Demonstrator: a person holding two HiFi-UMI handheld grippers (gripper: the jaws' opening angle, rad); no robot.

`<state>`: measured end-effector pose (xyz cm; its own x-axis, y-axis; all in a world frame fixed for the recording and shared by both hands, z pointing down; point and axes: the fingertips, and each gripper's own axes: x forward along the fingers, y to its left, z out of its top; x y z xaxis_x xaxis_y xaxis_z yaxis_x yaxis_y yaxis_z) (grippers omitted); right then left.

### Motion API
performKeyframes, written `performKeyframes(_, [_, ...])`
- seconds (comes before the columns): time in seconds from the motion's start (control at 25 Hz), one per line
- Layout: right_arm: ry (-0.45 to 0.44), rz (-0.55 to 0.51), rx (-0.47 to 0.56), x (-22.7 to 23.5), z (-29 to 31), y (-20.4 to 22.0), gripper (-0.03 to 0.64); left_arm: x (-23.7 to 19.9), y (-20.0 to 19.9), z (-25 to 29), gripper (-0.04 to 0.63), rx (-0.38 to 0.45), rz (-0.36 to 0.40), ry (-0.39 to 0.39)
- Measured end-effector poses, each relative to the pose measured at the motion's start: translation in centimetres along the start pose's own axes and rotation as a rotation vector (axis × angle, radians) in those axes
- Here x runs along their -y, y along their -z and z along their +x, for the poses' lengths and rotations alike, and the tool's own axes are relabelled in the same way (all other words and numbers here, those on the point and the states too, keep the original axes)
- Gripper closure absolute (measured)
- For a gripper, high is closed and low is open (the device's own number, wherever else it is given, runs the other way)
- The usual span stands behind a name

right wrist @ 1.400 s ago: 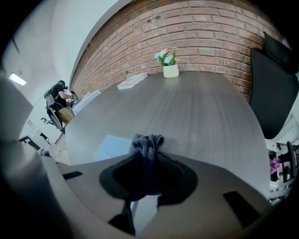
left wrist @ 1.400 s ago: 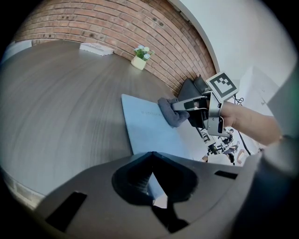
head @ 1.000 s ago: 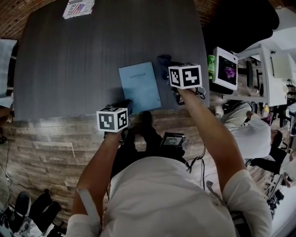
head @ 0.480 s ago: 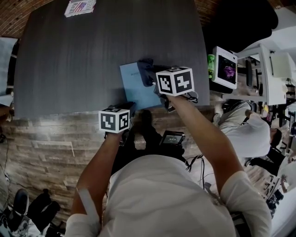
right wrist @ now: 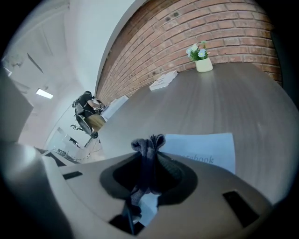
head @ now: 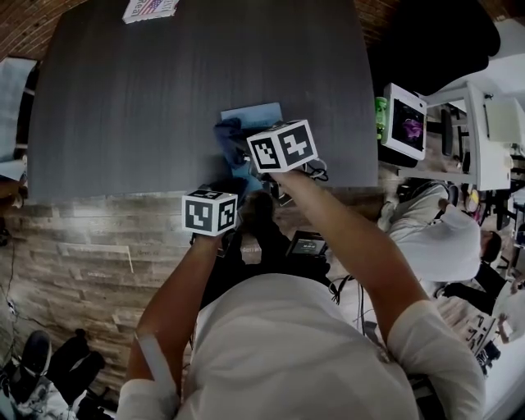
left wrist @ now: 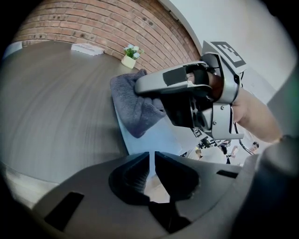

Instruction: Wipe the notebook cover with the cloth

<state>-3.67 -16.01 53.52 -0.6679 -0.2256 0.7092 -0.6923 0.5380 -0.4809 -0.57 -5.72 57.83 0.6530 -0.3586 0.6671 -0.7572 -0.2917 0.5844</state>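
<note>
A light blue notebook [head: 256,114] lies near the front edge of the dark table [head: 164,90]. My right gripper [head: 244,152] is shut on a dark grey cloth [head: 229,134], which hangs onto the left part of the cover. The right gripper view shows the cloth [right wrist: 148,148] bunched between the jaws, with the notebook [right wrist: 205,148] beyond. My left gripper [head: 220,187] sits at the notebook's near corner. In the left gripper view its jaws [left wrist: 152,156] stand nearly together over the notebook's [left wrist: 161,135] near edge, and the cloth [left wrist: 133,105] rests on the cover.
A printed booklet [head: 150,8] lies at the table's far left, and a small potted plant [right wrist: 200,56] stands at the far end by the brick wall. The table's front edge runs just under both grippers. White equipment [head: 402,123] stands off the right side.
My right gripper has carried the cloth leftwards across the cover, from beside the notebook's right edge to its left part. The left gripper has stayed put.
</note>
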Motion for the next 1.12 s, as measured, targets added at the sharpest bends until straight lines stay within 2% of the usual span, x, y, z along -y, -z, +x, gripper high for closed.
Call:
performKeyframes(0.12, [-0.014,-0.024,-0.038,-0.6,1.1,0.7,0.518,-0.4,0.4,-0.1,0.552,-0.007,-0.006,-0.001])
performKeyframes(0.28, [0.056,-0.054,-0.088,1.4,1.9,2.4,0.518,-0.7,0.7,0.0,0.555,-0.026,-0.023,-0.010])
performKeyframes(0.68, [0.118,-0.099,-0.093,4.0,0.2,3.1,0.517,-1.1,0.5,0.0,0.578,-0.011,-0.041,-0.032])
performKeyframes(1.12, [0.189,-0.080,-0.081,6.9,-2.3,3.5,0.517,-1.2,0.6,-0.2,0.584,-0.006,-0.042,-0.048])
